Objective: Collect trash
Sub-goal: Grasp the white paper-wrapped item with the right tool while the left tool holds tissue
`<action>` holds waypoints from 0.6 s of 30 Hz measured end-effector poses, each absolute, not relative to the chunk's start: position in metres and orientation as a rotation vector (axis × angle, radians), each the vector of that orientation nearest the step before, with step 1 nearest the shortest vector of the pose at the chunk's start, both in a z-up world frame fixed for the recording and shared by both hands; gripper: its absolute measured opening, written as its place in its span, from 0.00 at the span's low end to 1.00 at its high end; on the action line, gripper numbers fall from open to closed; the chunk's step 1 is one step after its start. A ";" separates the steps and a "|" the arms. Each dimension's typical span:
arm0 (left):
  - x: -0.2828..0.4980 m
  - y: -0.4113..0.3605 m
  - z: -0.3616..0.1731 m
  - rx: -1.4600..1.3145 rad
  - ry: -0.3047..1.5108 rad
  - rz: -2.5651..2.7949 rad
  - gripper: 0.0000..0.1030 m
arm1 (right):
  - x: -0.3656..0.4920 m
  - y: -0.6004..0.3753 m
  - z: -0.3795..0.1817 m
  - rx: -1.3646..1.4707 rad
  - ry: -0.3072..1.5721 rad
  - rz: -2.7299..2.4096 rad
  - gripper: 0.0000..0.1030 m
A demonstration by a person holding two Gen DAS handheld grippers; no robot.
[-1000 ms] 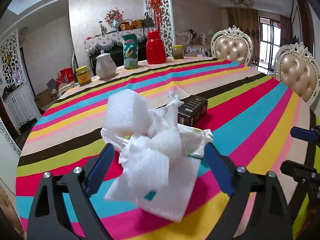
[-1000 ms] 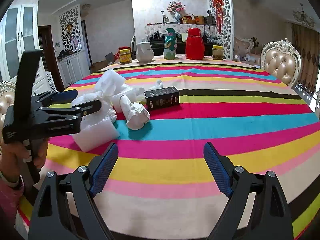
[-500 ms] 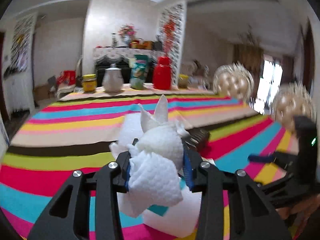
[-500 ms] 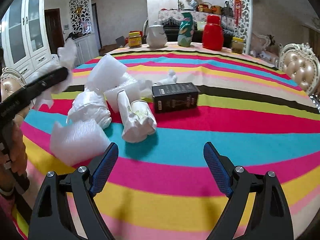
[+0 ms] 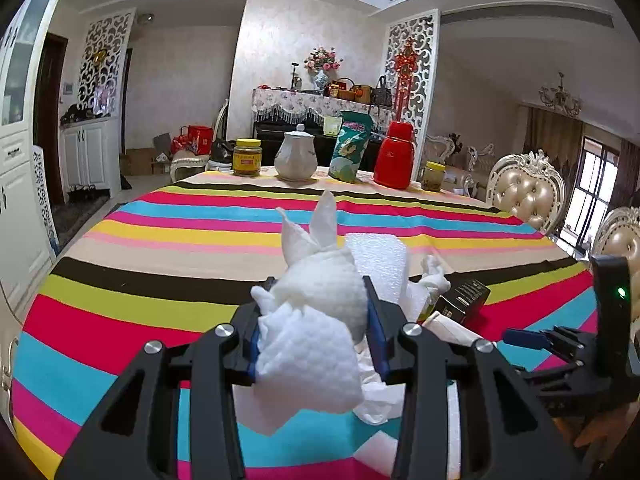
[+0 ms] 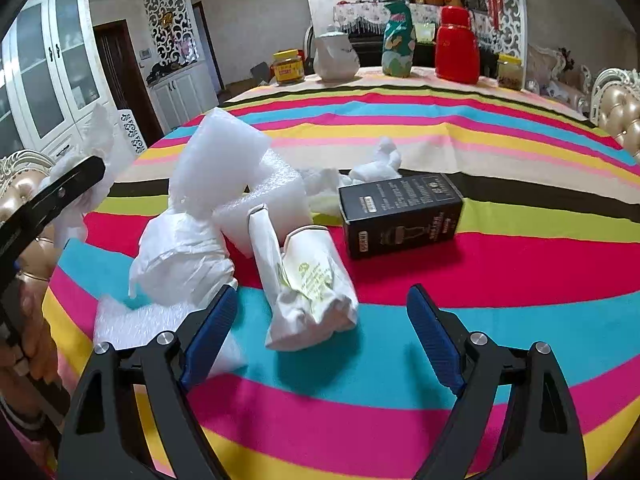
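Note:
My left gripper [image 5: 314,320] is shut on a crumpled white paper towel wad [image 5: 316,320] and holds it above the striped tablecloth; it shows at the left of the right wrist view [image 6: 76,176]. My right gripper [image 6: 320,332] is open and empty, just in front of a crumpled white printed paper bag [image 6: 308,280]. More trash lies behind it: a white foam block [image 6: 216,156], a white plastic wad [image 6: 180,256], a foam sheet [image 6: 136,324], a small tissue [image 6: 380,164] and a black carton [image 6: 400,212].
At the table's far edge stand a yellow-lidded jar [image 5: 247,157], a white teapot [image 5: 296,160], a green snack bag [image 5: 351,146], a red thermos [image 5: 394,156] and a small jar [image 5: 432,176]. Padded chairs [image 5: 528,192] stand at the right.
My left gripper closed on the paper towel wad and lifted it off the pile. My right gripper moved forward toward the crumpled paper bag, still open.

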State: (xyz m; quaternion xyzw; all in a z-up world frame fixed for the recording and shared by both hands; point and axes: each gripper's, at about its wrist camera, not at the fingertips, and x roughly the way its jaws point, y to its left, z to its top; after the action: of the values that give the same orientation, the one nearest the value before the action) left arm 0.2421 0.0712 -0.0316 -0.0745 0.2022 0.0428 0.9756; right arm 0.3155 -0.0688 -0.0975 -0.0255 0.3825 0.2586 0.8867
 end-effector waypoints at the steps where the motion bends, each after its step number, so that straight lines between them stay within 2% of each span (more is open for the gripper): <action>1: 0.240 0.069 -0.032 -0.139 0.403 0.084 0.39 | 0.318 -0.067 -0.098 -0.048 0.802 0.544 0.78; 7: 0.242 0.065 -0.032 -0.128 0.406 0.059 0.39 | 0.328 -0.056 -0.104 -0.028 0.851 0.584 0.71; 9: 0.243 0.066 -0.033 -0.121 0.409 0.066 0.39 | 0.330 -0.056 -0.106 -0.014 0.865 0.588 0.63; 10: 0.243 0.066 -0.033 -0.118 0.409 0.068 0.39 | 0.330 -0.056 -0.107 -0.010 0.866 0.586 0.51; 18: 0.241 0.065 -0.036 -0.113 0.413 0.063 0.39 | 0.317 -0.061 -0.096 -0.016 0.786 0.570 0.48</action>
State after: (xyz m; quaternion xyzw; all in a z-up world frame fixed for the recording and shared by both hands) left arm 0.2408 0.0651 -0.0360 -0.0559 0.2051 0.0311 0.9766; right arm 0.3172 -0.0611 -0.0959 -0.0077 0.3776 0.2737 0.8846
